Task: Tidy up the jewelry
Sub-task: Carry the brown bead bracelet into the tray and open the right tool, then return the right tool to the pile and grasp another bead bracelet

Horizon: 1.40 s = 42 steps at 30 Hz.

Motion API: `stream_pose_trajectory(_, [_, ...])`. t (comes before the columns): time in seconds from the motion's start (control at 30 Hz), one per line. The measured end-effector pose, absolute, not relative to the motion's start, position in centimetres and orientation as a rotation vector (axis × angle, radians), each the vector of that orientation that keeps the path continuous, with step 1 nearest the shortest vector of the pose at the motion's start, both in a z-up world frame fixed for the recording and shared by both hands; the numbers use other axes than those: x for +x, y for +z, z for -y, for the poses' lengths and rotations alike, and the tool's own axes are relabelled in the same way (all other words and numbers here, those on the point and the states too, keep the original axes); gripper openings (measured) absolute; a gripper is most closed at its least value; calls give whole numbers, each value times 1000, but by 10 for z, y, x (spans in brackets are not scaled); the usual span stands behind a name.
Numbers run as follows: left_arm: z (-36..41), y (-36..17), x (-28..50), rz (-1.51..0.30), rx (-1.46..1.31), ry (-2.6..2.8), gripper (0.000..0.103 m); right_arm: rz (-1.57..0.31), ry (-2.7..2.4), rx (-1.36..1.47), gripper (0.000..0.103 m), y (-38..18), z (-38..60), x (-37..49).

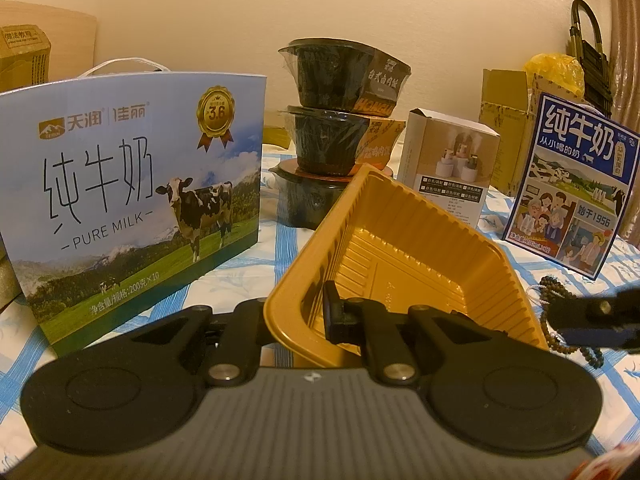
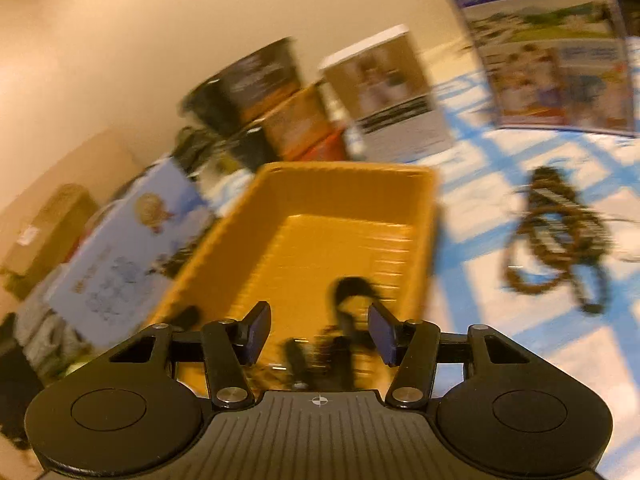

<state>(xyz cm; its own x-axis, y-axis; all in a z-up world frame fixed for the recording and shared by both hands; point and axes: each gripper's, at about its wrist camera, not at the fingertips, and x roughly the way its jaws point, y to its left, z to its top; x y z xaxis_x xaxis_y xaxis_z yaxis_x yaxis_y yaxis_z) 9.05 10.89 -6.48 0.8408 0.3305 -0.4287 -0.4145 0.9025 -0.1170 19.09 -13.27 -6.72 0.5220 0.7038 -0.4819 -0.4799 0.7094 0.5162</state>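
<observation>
My left gripper (image 1: 316, 320) is clenched on the near rim of the tray (image 1: 404, 248), a shallow golden plastic tray with ribbed walls, tilted up off the blue-and-white checked cloth (image 1: 532, 264) on the worktop. My right gripper (image 2: 318, 336) stands released over the tray's near end, its pads apart and pressing on nothing; a dark blurred piece (image 2: 350, 308) lies in the tray between and just beyond them, too smeared to tell what it is. A heap of dark brown beaded strings (image 2: 560, 236) rests on the cloth just right of the tray, outside it. A blue milk carton (image 1: 132, 184) stands to the left, stacked black bowls (image 1: 336, 108) behind
</observation>
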Motion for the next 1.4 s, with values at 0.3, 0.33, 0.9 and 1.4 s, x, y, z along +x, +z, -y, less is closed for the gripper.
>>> stream_pose_trajectory(0.3, [-109, -65, 90, -414, -208, 396, 11, -750, 515, 240, 54, -92, 187, 182])
stream_pose_trajectory(0.33, [-109, -65, 90, -414, -207, 395, 11, -754, 499, 232, 54, -95, 191, 182])
stream_pose_trajectory(0.9, [-109, -65, 90, -414, -207, 395, 11, -702, 505, 62, 40, -104, 188, 210])
stream_pose_trajectory(1.4, [-109, -64, 91, -417, -208, 392, 11, -690, 505, 24, 30, -116, 168, 262])
